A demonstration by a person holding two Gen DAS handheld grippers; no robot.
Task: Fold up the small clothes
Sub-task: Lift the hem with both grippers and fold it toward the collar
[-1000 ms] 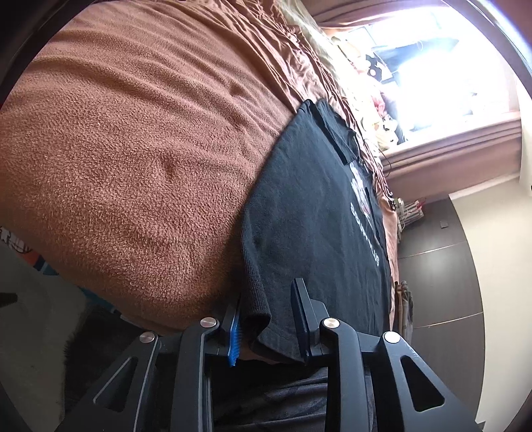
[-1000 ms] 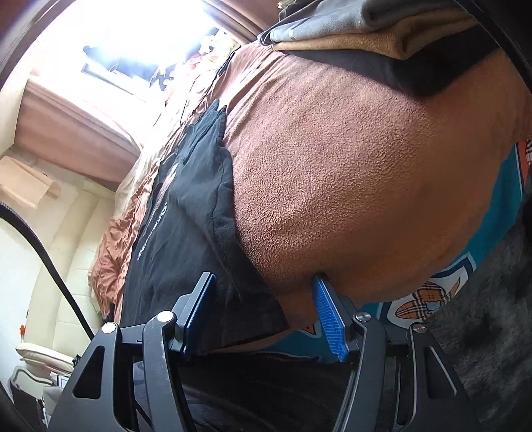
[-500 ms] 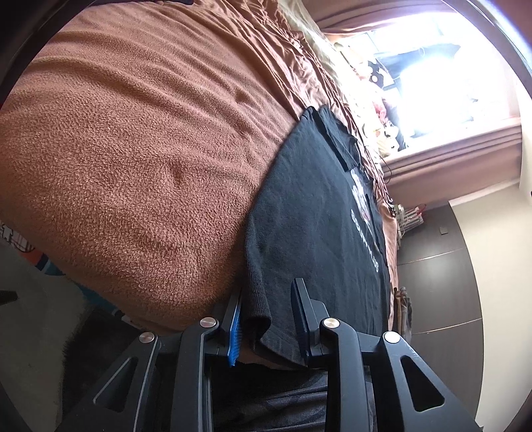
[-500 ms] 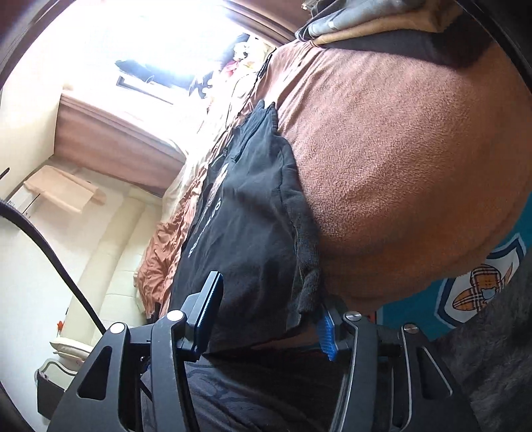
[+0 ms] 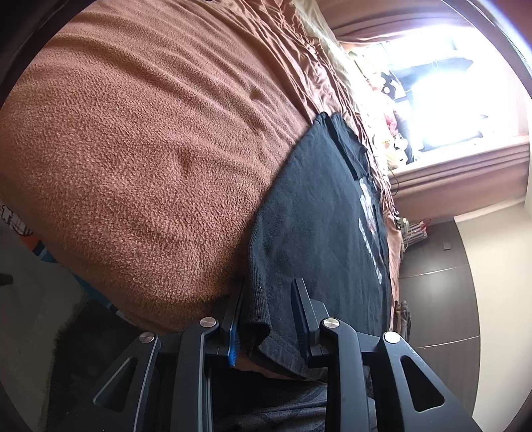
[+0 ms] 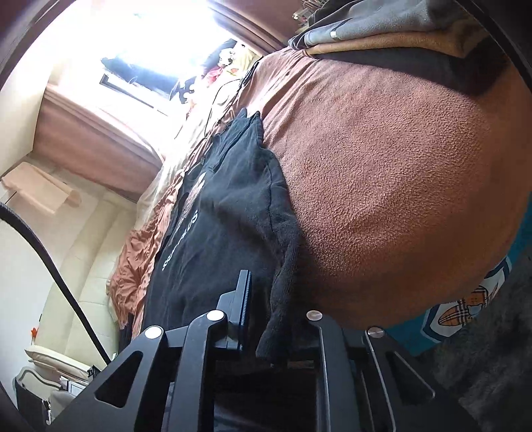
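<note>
A black T-shirt (image 5: 319, 226) with a white print lies flat on the brown fleece blanket (image 5: 139, 159), its side edges folded in. My left gripper (image 5: 266, 319) is at the shirt's near hem with its jaws partly closed around the folded left corner, still a gap apart. In the right wrist view the shirt (image 6: 232, 212) shows too, and my right gripper (image 6: 272, 312) has closed in around the folded right corner at the hem; its right finger is hidden behind the cloth.
The blanket (image 6: 399, 186) covers a bed. A pile of grey and tan clothes (image 6: 382, 26) lies at the far end. A bright window (image 5: 442, 99) with curtains is beyond. A teal patterned sheet (image 6: 465, 305) hangs at the bed edge.
My right gripper moved left onto the shirt's right hem corner and narrowed its jaws around it. My left gripper stayed at the left corner, moving slightly closer.
</note>
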